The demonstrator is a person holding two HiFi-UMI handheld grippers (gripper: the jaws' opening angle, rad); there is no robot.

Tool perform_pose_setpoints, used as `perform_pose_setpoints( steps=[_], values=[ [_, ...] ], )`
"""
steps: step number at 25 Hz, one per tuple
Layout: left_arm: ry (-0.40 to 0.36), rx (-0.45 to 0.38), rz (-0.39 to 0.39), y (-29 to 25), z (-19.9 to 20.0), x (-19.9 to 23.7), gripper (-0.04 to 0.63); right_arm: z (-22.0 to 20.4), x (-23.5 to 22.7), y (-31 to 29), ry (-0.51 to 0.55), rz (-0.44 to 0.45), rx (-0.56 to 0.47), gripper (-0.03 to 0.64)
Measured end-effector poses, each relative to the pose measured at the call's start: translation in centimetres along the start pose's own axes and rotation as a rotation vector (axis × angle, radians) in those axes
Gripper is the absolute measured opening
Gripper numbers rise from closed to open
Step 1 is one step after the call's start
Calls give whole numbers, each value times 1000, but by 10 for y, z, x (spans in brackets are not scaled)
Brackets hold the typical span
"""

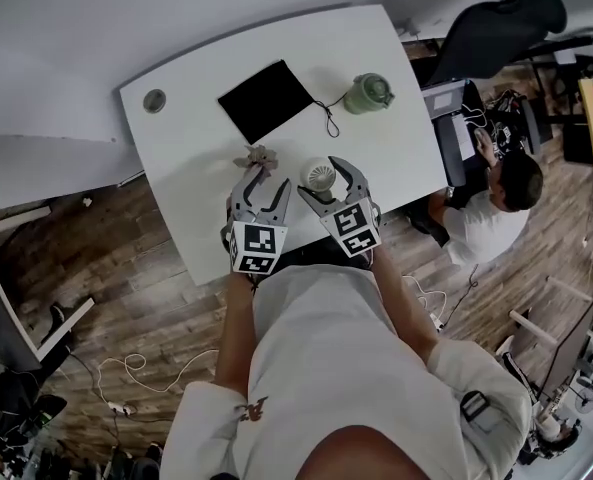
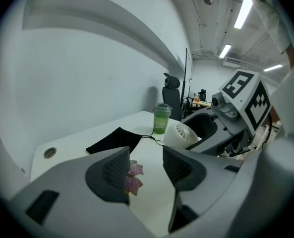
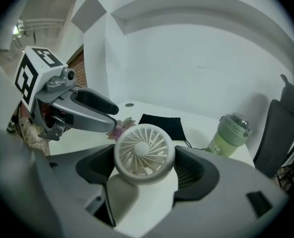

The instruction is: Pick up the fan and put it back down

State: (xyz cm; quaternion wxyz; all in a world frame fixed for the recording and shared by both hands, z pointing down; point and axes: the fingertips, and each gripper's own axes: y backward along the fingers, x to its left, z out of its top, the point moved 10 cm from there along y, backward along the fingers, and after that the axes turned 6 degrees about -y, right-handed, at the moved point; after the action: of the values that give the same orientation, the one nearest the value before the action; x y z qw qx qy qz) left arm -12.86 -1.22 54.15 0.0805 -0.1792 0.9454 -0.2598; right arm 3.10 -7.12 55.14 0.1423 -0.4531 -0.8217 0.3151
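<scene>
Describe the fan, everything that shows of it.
The fan is small, round and white, plastic by its look, with a grille of thin curved ribs spreading from a plain centre hub. A pale shape below the head may be its base. It is clamped between the dark ribbed pads of the right tongs, grille facing up towards the holder, over the near part of the white table. Whether it is clear of the tabletop cannot be told. Nothing else touches it.

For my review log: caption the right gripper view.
Right gripper grips the white fan; black pouch and green cup on desk behind.
</scene>
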Motion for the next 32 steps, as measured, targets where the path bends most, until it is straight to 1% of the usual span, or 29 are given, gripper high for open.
perform_pose_setpoints(
  steps=[11,32],
  values=[
    [10,-58,102,21,23,-6,205,37,-10,34,62,16,-136,370],
    [-73,-258,253,75,100,-13,210,98,-19,108,135,15,-393,370]
  ],
)
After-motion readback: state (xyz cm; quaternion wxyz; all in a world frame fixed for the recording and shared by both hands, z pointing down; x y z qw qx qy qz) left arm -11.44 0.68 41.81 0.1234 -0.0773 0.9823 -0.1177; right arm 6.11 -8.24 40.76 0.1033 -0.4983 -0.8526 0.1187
